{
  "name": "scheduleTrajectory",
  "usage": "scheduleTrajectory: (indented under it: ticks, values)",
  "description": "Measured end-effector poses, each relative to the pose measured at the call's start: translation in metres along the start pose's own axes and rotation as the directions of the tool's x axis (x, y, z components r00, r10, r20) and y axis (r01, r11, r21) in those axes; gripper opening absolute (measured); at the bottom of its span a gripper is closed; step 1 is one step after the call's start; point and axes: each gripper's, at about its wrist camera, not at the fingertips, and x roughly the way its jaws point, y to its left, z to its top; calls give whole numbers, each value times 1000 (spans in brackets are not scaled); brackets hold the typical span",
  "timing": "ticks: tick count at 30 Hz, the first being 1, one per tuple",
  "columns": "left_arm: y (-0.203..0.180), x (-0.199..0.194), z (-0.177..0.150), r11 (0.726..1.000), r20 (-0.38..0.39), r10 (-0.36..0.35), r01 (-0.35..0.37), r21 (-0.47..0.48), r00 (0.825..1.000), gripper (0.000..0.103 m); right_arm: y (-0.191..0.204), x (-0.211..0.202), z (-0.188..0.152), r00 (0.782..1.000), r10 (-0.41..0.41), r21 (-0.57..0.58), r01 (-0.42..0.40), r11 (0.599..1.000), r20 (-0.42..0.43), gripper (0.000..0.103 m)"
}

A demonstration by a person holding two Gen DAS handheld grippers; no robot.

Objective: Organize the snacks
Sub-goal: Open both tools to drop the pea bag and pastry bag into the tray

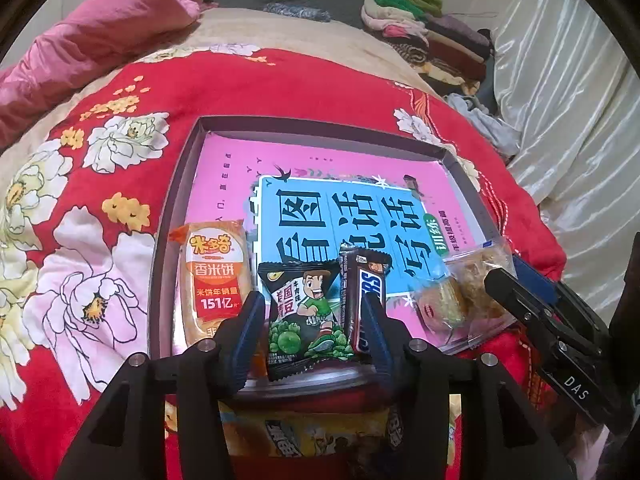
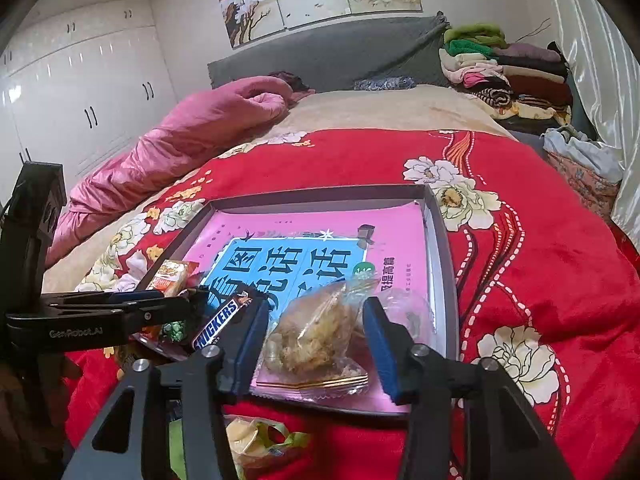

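Observation:
A shallow grey box [image 1: 173,216] lies on the red flowered bedspread with a pink and blue book [image 1: 320,168] inside. Along its near edge lie an orange rice cracker pack [image 1: 214,276], a black green-pea pack [image 1: 306,316], a Snickers bar [image 1: 362,280] and a clear pastry bag [image 1: 464,292]. My left gripper [image 1: 313,300] is open, and the pea pack and Snickers lie flat between its blue pads. My right gripper [image 2: 316,306] is open astride the pastry bag [image 2: 316,336], which rests on the book. Each gripper shows at the side of the other's view.
Loose snack packs lie on the bedspread just in front of the box [image 1: 304,436] [image 2: 256,440]. A pink quilt [image 2: 180,136] lies bunched at the left, folded clothes [image 2: 508,76] are stacked at the back right, and a white curtain [image 1: 568,120] hangs along the right.

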Motion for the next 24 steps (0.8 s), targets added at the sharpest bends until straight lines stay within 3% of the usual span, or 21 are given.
scheduleTrajectory:
  ticks: [6,14,18,24]
  values:
    - [2,-5,-1,1000,9,0,0,-3,1000,60,-2,-2,1,1000,-6,8,6,1000,9,55]
    - [8,-14,-3,1000,22,-16,17,-26,1000,61,-7,-8,3,1000,-11,26,10,1000,29,60]
    - [11,-21,-5,999,31,-19,20,-34,999,72,-11,-14,4,999,-7,42,4,999,52,61]
    - [18,-31,-11,999,42,-12,14,-41,999,72,-13,-22,4,997,-16,48,12,999,70,63]
